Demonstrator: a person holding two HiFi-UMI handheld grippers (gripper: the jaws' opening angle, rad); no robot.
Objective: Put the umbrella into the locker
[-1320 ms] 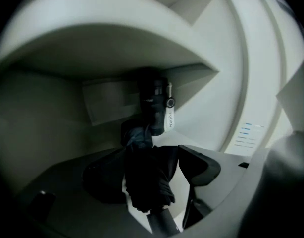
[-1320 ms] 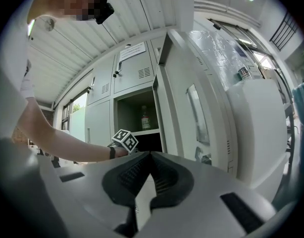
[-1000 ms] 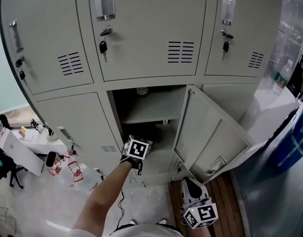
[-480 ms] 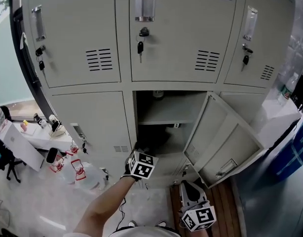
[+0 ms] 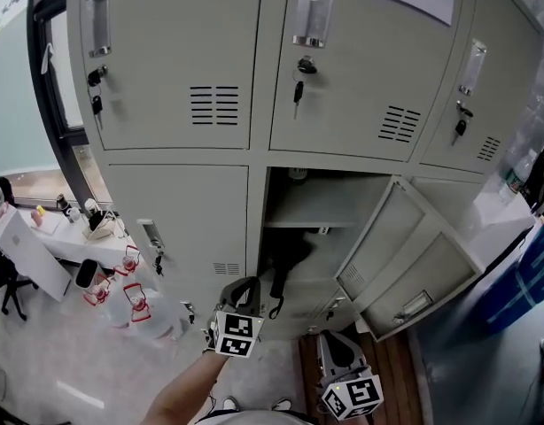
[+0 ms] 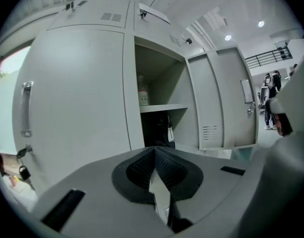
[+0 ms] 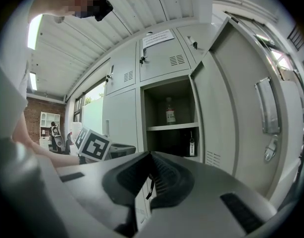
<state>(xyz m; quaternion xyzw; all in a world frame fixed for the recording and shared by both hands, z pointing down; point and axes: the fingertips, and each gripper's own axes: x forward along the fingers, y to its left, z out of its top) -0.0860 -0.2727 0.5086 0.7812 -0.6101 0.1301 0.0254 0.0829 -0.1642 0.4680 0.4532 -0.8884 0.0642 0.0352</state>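
The black folded umbrella (image 5: pixel 285 253) stands in the lower compartment of the open locker (image 5: pixel 307 215), its strap hanging over the sill. It also shows as the umbrella (image 6: pixel 161 130) with a white tag, and as the umbrella (image 7: pixel 184 143). My left gripper (image 5: pixel 244 288) hangs below and in front of the opening, well apart from it. In its own view the left gripper (image 6: pixel 154 150) is shut with nothing between its jaws. My right gripper (image 5: pixel 330 340) sits lower right, under the open door (image 5: pixel 405 255). The right gripper (image 7: pixel 151 155) is shut and empty too.
A bottle (image 6: pixel 143 95) stands on the locker's shelf. The door swings out to the right. Closed lockers with keys surround the open one. A white desk (image 5: pixel 42 237) and red-and-white items (image 5: pixel 135 304) are at left, a blue bin (image 5: pixel 529 282) at right.
My left gripper has pulled back out of the lower compartment, down and toward me. The umbrella stays inside, now in plain sight. The head view has tilted up.
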